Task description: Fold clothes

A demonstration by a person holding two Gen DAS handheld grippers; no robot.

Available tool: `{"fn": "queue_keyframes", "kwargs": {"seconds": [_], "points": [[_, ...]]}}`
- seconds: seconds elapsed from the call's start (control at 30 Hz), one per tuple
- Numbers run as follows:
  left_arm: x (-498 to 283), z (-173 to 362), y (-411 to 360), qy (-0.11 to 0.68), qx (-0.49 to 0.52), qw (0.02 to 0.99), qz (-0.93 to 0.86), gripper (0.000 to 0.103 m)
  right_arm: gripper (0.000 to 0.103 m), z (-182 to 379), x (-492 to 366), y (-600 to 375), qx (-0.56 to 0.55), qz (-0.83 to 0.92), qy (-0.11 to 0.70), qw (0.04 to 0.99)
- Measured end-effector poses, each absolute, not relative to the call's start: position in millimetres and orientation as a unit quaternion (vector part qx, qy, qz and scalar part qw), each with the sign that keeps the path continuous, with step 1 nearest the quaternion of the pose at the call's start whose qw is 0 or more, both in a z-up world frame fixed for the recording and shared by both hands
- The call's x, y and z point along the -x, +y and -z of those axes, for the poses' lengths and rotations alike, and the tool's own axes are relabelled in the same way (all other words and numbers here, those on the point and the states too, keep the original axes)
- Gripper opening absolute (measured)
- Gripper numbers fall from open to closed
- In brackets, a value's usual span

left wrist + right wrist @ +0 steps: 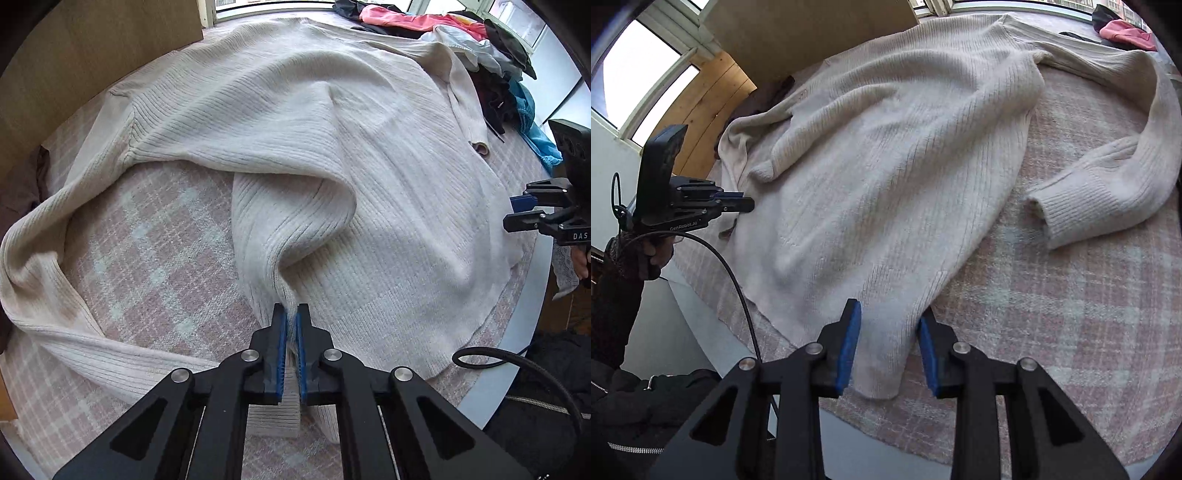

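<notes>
Left wrist view: the left gripper (291, 314) is pointed steeply down at the near edge of the cream ribbed sweater (332, 147). It's clamped tight on a pinched-up ridge of the knit, and the fabric is squeezed between the blue pads. The sweater is spread on a pink plaid tablecloth (155, 240), with one sleeve trailing off to its left. Beyond the sweater's far right corner a pile of clothes (461, 33) is heaped, and a brown board (92, 55) is propped past its far left side. At the sweater's right edge the right gripper (517, 210) is seen side-on, with a bit of the hand (580, 258) behind it. A black cable (517, 354) is looped just off the sweater's near right edge.

Right wrist view: the right gripper (888, 321) is angled down over the sweater's (886, 147) near hem corner. Its pads are held apart, with the corner lying flat between them and nothing visibly pinched. To the sweater's left, the left gripper (748, 203) is seen with fingers together at the fabric edge, held by a hand (653, 254) in a dark sleeve (613, 302). A sweater sleeve (1108, 184) is bent back on the cloth to the right of the body.
</notes>
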State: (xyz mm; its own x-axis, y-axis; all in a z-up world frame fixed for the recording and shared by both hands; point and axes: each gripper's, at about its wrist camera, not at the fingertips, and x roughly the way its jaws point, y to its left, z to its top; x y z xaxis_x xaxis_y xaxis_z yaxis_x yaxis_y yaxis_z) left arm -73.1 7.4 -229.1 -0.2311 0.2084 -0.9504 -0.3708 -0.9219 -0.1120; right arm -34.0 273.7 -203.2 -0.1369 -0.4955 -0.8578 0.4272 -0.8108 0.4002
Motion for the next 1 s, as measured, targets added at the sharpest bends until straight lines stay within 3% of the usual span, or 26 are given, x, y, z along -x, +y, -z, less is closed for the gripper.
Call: {"fn": "queue_keyframes", "kwargs": {"seconds": [0.23,0.43,0.57,0.73,1.0], "points": [[52.7,159.9,-15.7,-0.027,0.529,0.208,-0.822,0.003,0.004,106.7,33.4,316.8,-0.499,0.804,-0.101,0.307],[26.5,97.6,-44.8,-0.146,0.485,0.268,-0.819,0.003,0.005,4.4,48.3,335.1,-0.427,0.85,-0.095,0.295],[63.2,137.9,-66.9,-0.136,0.532,0.21,-0.809,0.006,0.029,52.9,104.1,314.9,-0.506,0.829,-0.047,0.234],[78.6,208.9,-96.6,-0.141,0.609,0.113,-0.772,0.007,0.029,110.5,108.8,329.9,-0.567,0.793,-0.056,0.217],[14.3,196.3,-6.2,-0.086,0.598,0.199,-0.772,0.008,0.03,161.2,89.6,365.0,-0.61,0.763,-0.09,0.192]]}}
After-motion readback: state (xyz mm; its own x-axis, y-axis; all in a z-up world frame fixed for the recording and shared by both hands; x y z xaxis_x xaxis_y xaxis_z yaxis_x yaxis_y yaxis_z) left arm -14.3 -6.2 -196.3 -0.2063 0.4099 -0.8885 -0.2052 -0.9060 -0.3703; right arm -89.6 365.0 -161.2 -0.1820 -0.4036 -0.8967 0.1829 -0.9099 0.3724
